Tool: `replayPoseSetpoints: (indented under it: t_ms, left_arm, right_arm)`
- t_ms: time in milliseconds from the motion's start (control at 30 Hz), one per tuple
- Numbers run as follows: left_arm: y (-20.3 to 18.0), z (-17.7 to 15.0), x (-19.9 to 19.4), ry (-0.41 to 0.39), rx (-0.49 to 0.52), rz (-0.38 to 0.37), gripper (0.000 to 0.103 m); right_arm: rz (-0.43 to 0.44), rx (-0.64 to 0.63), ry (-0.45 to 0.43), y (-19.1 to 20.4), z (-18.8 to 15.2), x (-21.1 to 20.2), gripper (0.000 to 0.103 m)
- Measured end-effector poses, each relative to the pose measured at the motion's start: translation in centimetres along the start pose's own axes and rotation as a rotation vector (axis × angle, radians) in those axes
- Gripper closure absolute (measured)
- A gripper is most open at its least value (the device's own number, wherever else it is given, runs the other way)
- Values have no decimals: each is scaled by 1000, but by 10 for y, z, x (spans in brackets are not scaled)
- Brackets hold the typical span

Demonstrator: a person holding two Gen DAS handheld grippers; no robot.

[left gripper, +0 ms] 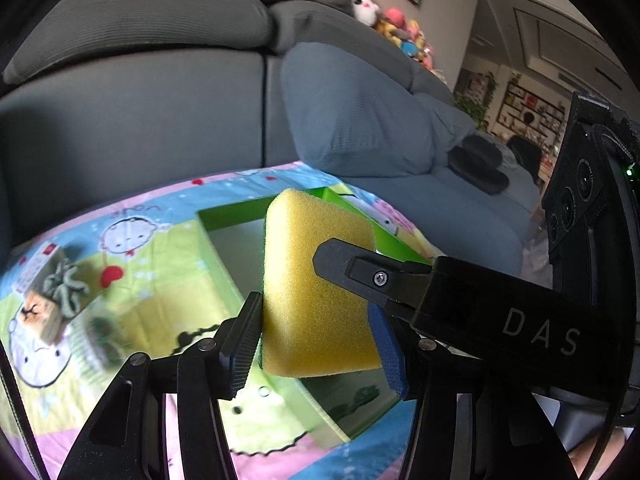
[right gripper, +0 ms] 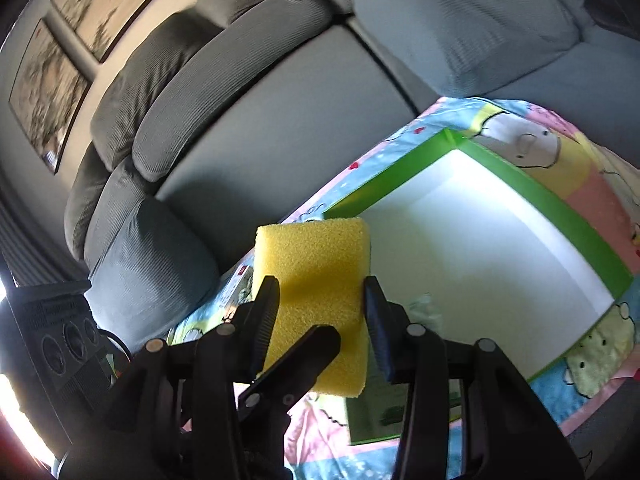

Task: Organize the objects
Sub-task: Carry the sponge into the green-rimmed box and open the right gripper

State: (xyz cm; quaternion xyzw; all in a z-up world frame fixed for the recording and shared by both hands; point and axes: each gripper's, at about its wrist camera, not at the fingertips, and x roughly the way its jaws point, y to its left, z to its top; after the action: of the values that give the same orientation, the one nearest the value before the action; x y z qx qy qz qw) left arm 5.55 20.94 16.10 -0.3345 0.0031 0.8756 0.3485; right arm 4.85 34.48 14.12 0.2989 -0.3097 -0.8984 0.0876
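1. Both claws are on one thing here: the left claw (left gripper: pixel 316 340) is clamped across the yellow sponge (left gripper: pixel 312 256), its pads pressing the two faces, and the right claw (right gripper: pixel 322 320) is clamped on that same sponge from the other side.
2. The sponge hangs in the air, upright, just short of the near edge of the open green box (right gripper: pixel 552 200), whose white floor looks bare from the right wrist view.
3. The box sits on a cartoon-print cloth (right gripper: pixel 560 152) in front of the grey sofa (right gripper: pixel 280 120).
4. The step, as I read it, is carrying the sponge into that box.
5. To do it well, travel with both hands together so the soft foam is not twisted or torn between them.
6. Clear the green rim first, then lower over the white floor.
7. Let one claw go before the other, low down, so the sponge settles flat and does not bounce out.
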Motion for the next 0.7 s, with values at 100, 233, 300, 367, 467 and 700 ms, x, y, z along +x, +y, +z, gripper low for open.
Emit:
replayPoseSetpoints:
  t_ms: [100, 233, 300, 367, 467, 700]
  left_arm:
    - [-10, 1, 11, 20, 8, -16, 49]
    - [-21, 3, 23, 44, 9, -43, 49]
    - [-25, 3, 27, 53, 7, -61, 49]
    - [-31, 3, 32, 62, 5, -80, 49]
    - [-36, 3, 40, 80, -7, -103, 49]
    - [-39, 0, 55, 138, -49, -146, 49]
  right_arm:
    - [-13, 34, -6, -12, 2, -3, 61]
    - [-37, 70, -14, -26, 5, -9, 61]
    - [-55, 81, -21, -32, 6, -13, 61]
    - [-73, 88, -28, -38, 7, -17, 61]
    - [-101, 101, -34, -46, 8, -20, 61]
    - [-173, 138, -43, -60, 9, -21, 62]
